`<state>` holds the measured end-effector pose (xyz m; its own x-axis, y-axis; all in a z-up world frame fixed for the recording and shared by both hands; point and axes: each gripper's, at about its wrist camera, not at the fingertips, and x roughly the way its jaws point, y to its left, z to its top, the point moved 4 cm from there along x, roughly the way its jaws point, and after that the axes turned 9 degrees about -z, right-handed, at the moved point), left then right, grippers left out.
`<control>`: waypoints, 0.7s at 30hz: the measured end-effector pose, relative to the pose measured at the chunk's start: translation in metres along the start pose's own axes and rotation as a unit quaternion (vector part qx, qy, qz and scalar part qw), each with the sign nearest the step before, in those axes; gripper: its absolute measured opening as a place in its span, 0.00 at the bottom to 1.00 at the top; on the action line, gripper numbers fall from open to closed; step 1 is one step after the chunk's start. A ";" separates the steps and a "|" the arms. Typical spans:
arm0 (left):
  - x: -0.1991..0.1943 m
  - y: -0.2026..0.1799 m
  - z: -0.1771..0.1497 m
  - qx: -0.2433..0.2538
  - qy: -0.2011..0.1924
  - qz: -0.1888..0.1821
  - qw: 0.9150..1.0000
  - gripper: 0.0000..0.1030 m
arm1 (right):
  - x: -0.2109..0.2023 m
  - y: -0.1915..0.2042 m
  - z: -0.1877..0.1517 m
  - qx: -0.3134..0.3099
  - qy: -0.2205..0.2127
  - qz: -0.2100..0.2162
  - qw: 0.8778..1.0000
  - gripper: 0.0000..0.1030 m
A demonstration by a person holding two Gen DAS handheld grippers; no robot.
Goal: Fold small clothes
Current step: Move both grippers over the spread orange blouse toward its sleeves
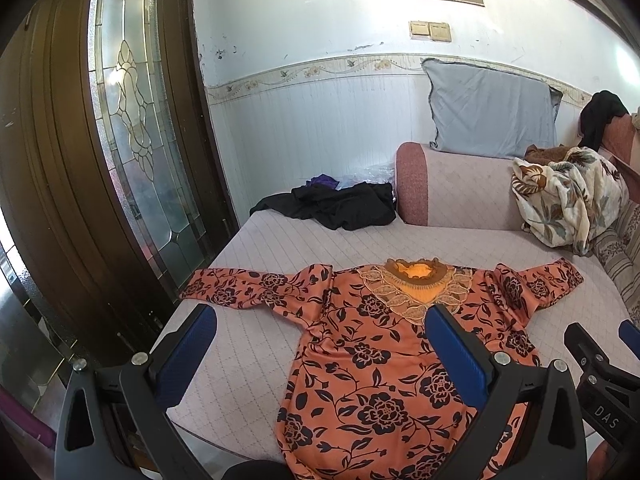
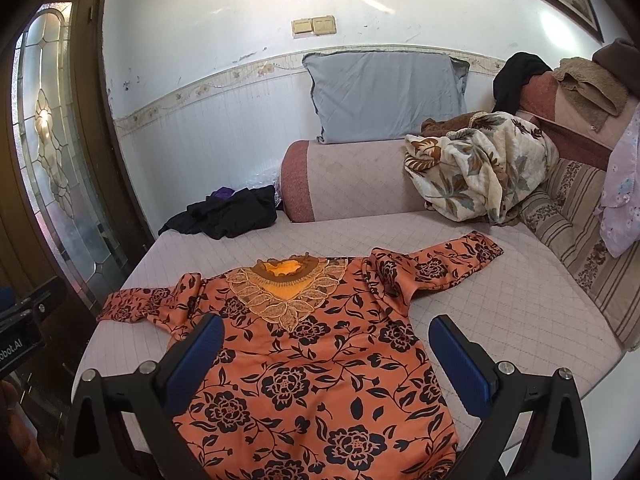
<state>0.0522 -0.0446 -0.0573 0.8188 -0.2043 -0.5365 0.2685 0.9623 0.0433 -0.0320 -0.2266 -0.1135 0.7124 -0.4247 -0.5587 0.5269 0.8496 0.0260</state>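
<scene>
An orange long-sleeved top with a black flower print and a lace collar [image 1: 380, 364] lies flat and face up on the quilted pink cushion [image 1: 280, 240], both sleeves spread out. It also shows in the right wrist view [image 2: 316, 372]. My left gripper [image 1: 320, 344] is open and empty, above the top's left side near the front edge. My right gripper [image 2: 326, 350] is open and empty, above the top's lower body. Part of the right gripper shows at the right edge of the left wrist view [image 1: 600, 364].
A black garment [image 1: 336, 206] lies crumpled at the cushion's far end. A floral blanket [image 2: 476, 164] is heaped on the pink armrest [image 2: 352, 180], with a grey pillow [image 2: 384, 96] behind. A striped cushion [image 2: 576, 220] lines the right. A wooden glass door [image 1: 132, 120] stands left.
</scene>
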 end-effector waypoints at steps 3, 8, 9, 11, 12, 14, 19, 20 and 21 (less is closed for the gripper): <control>0.003 -0.001 -0.001 0.001 0.002 -0.001 1.000 1.00 | 0.003 0.002 0.001 -0.001 0.005 0.001 1.000 1.00; 0.009 -0.001 -0.002 0.001 0.006 -0.002 1.000 1.00 | 0.010 0.003 0.001 -0.004 0.011 0.000 1.000 1.00; 0.011 -0.001 -0.002 0.001 0.007 -0.002 1.000 1.00 | 0.012 0.003 0.001 -0.004 0.012 0.000 1.000 1.00; 0.016 -0.001 -0.001 0.002 0.010 -0.002 1.000 1.00 | 0.015 0.004 0.000 -0.005 0.016 0.000 1.000 1.00; 0.016 -0.001 -0.001 0.002 0.010 -0.002 1.000 1.00 | 0.017 0.005 0.000 -0.006 0.017 0.000 1.000 1.00; 0.021 -0.001 -0.001 0.002 0.012 -0.003 1.000 1.00 | 0.020 0.006 0.000 -0.007 0.018 -0.001 1.000 1.00; 0.032 -0.002 0.000 0.004 0.018 -0.004 1.000 1.00 | 0.029 0.008 0.001 -0.009 0.022 -0.004 1.000 1.00; 0.033 -0.002 0.000 0.004 0.018 -0.004 1.000 1.00 | 0.032 0.008 0.001 -0.010 0.023 -0.004 1.000 1.00; 0.037 -0.003 0.001 0.005 0.020 -0.003 1.000 1.00 | 0.035 0.008 0.002 -0.010 0.025 -0.005 1.000 1.00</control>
<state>0.0819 -0.0550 -0.0765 0.7960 -0.2033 -0.5702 0.2791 0.9591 0.0477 -0.0019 -0.2352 -0.1310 0.6826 -0.4178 -0.5996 0.5243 0.8515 0.0037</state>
